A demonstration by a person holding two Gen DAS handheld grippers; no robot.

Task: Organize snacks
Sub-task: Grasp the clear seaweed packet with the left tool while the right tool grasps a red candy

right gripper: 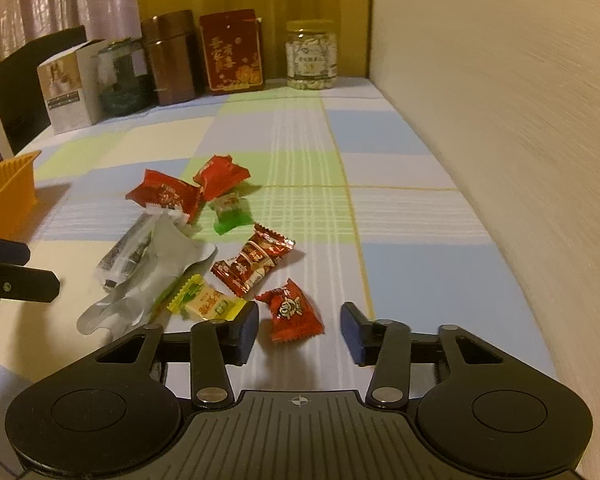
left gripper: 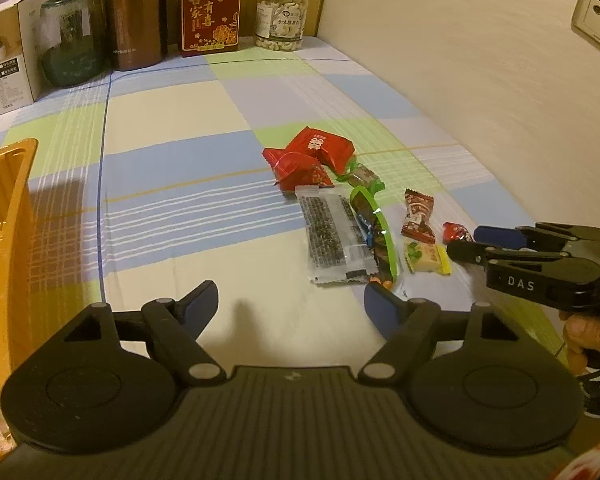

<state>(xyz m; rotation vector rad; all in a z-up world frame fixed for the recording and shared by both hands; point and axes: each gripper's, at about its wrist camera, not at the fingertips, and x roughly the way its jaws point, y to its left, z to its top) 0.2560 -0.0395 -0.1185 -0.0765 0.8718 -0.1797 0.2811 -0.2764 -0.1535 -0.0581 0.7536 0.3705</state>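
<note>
The orange tray (left gripper: 4,200) is seen at the far left of the checked cloth (left gripper: 172,128), well apart from the scattered snacks. The left gripper (left gripper: 290,300) is held open over bare cloth, gripping nothing. The right gripper (right gripper: 298,334) is open around the small red candy (right gripper: 292,310), pads not yet touching; it should be centred and lowered before being closed.
</note>
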